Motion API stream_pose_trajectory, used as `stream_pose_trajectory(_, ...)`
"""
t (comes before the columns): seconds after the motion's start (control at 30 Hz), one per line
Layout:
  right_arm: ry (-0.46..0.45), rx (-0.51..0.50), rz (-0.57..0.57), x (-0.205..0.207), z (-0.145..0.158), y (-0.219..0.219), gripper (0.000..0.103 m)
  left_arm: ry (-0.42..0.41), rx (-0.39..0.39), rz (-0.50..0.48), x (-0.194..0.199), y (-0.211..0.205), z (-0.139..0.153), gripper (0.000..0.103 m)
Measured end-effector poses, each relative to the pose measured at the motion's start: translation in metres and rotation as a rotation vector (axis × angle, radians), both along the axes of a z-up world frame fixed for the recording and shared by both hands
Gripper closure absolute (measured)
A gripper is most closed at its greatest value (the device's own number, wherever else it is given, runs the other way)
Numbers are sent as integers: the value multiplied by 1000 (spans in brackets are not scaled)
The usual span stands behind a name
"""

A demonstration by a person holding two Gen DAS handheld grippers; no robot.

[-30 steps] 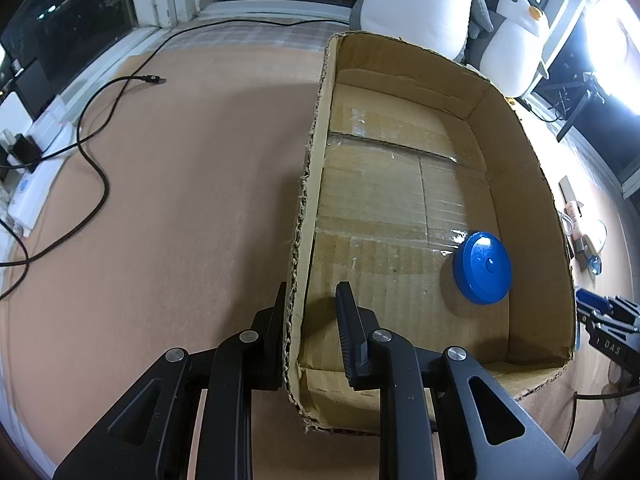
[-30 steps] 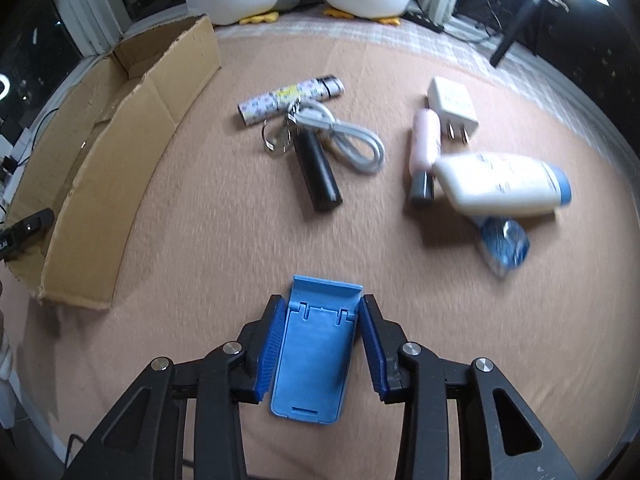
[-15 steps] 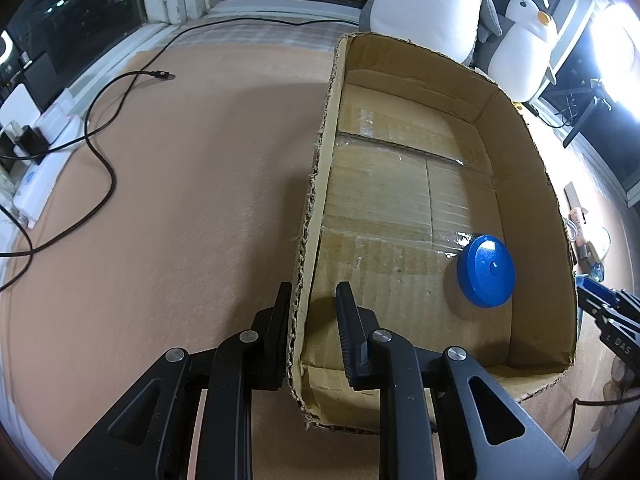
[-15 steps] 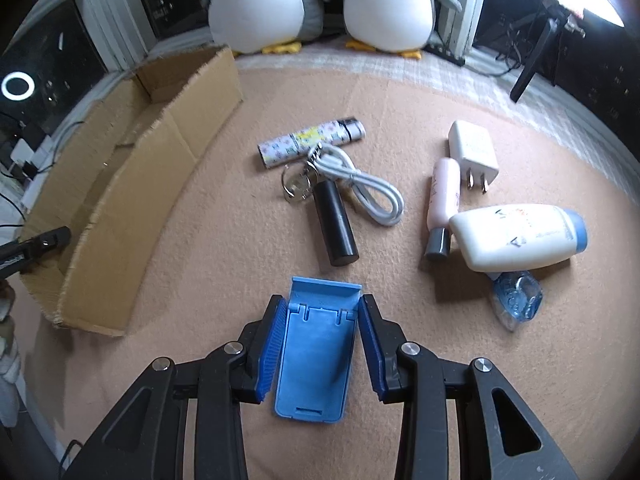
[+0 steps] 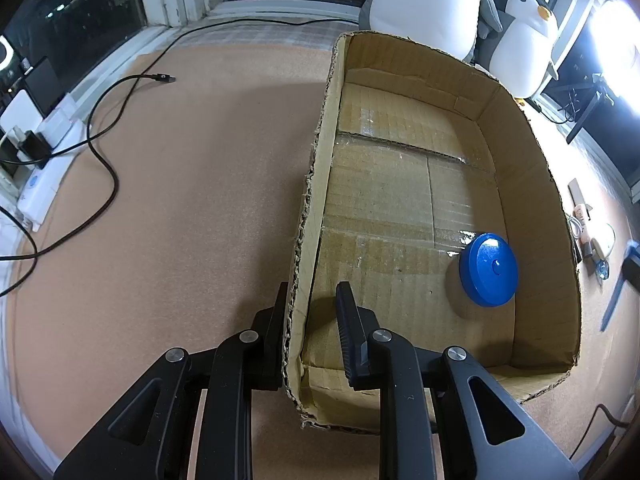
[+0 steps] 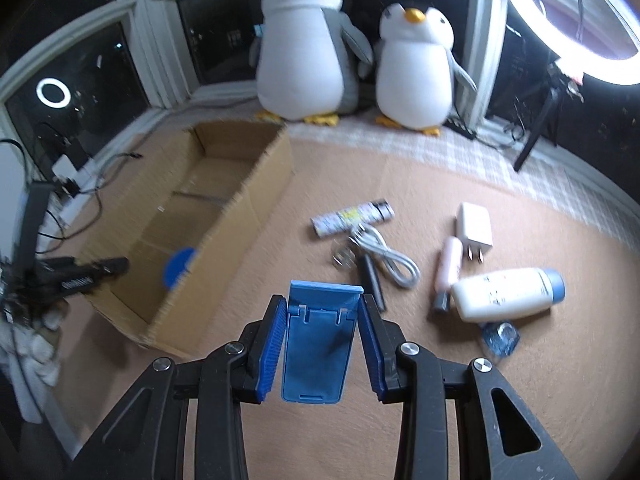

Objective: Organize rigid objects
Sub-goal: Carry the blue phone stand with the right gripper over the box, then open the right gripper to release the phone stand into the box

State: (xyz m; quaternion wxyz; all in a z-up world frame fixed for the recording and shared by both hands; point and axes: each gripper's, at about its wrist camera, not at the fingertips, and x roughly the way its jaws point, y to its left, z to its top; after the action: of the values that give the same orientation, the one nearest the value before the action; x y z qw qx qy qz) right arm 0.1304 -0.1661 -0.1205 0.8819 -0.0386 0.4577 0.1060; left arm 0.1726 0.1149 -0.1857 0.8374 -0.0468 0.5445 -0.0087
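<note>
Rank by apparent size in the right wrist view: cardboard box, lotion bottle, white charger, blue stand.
1. cardboard box
2. blue stand, though enlarged by sitting nearest the camera
3. lotion bottle
4. white charger

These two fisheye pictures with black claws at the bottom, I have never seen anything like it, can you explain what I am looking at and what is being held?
There is no robot here: a person holds a two-finger gripper in each hand, and a camera on each one looks forward along its fingers.

The left wrist view shows the left gripper clamped on the side wall of an open cardboard box, which stands on a tan carpet. A round blue lid lies inside the box.

The right wrist view shows the right gripper holding a blue plastic phone stand above the carpet. Still lying on the carpet are a white lotion bottle, a white charger plug, a white cable, a pink tube and a patterned tube. Two plush penguins sit by the window.
</note>
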Motion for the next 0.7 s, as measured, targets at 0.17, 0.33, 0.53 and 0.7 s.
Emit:
stream_pose_trajectory(0.17, -52, 29, 51, 5, 24, 22, 70, -1, -2, 0, 0, 0, 0, 84)
stream_pose_trajectory(0.33, -86, 45, 103, 19, 40, 47, 70, -2, -1, 0, -1, 1, 0, 84)
stream_pose_trajectory(0.53, -74, 86, 156, 39, 41, 78, 70, -3, -6, 4, -1, 1, 1, 84)
stream_pose_trajectory(0.7, -30, 126, 207, 54, 32, 104, 70, -5, -14, 11, 0, 3, 1, 84)
